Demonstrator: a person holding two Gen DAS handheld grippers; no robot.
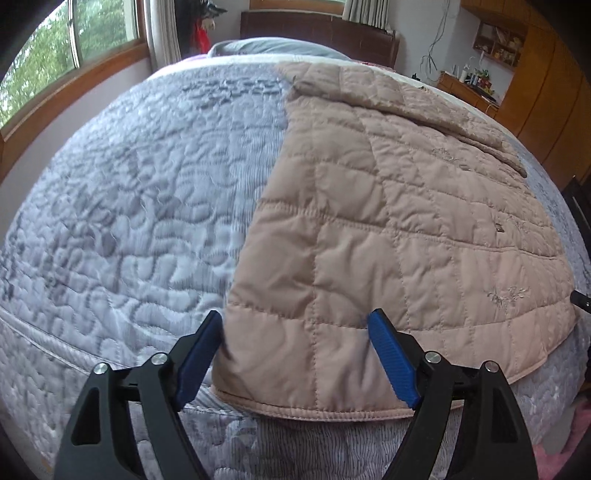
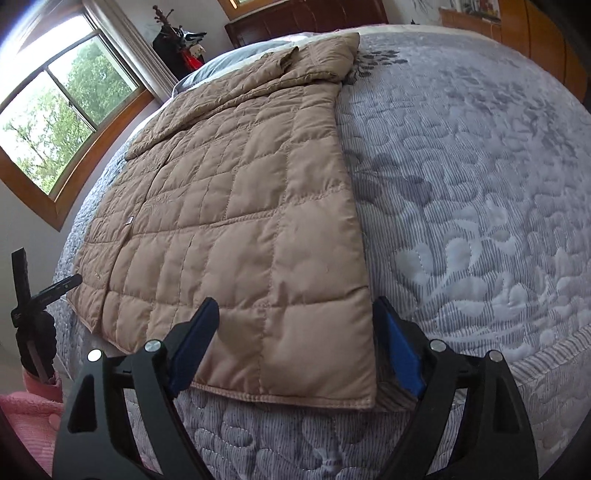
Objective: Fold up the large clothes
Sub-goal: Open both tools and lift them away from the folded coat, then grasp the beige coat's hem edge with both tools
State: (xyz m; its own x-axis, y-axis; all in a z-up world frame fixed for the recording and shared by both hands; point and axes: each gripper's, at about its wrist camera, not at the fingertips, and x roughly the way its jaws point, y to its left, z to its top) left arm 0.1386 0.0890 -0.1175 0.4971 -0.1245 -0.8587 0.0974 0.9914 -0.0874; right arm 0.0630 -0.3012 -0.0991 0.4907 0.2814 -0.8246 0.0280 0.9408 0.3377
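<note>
A tan quilted jacket (image 1: 388,221) lies flat on the bed, hem toward me, collar at the far end. It also shows in the right wrist view (image 2: 240,229). My left gripper (image 1: 295,332) is open, its blue-padded fingers either side of the hem's left corner, just above it. My right gripper (image 2: 295,317) is open, its fingers either side of the hem's right corner. Neither holds the cloth. The left gripper's tool shows at the left edge of the right wrist view (image 2: 44,295).
The bed has a grey-lilac quilted cover (image 1: 129,203) with bare cover left and right (image 2: 480,184) of the jacket. A window (image 1: 55,48) is on the left wall, a wooden headboard (image 1: 317,33) behind, wooden cabinets (image 1: 535,92) on the right.
</note>
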